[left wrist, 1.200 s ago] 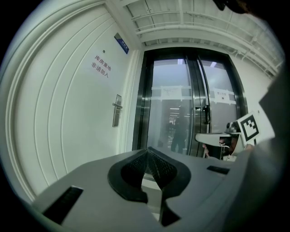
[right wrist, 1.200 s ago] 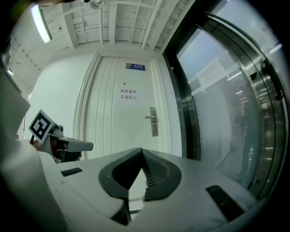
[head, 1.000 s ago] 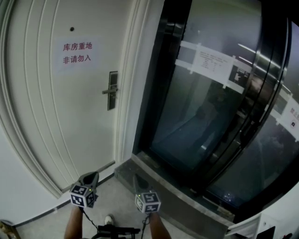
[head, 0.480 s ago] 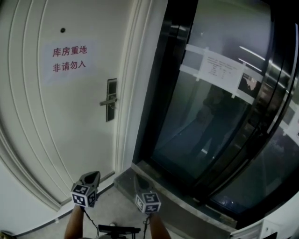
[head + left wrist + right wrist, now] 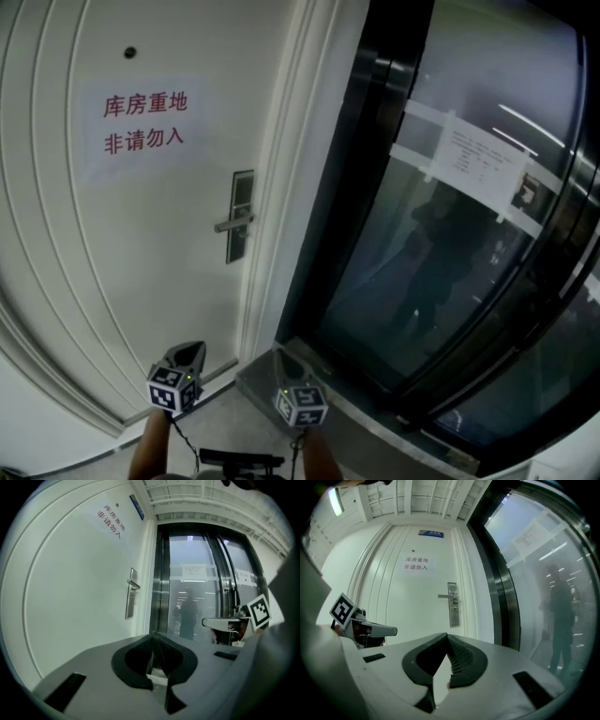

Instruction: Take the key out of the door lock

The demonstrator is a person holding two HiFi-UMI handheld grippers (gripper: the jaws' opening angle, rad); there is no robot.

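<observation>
Well, the grey left gripper (image 5: 191,351) and right gripper (image 5: 282,362) are pinched shut, empty, well away from the white door's (image 5: 141,244) dark metal lock plate (image 5: 240,216) — reaching in shut, they could only bump the key

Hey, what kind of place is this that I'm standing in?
Probably an indoor corridor in an office or commercial building: a white door with a lever handle and a red-lettered notice, beside a dark-framed glass wall with paper sheets taped on it.

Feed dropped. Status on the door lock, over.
Left tool shut, right tool shut, both empty. Lock plate ahead, untouched; key not discernible. Nothing in between.
</observation>
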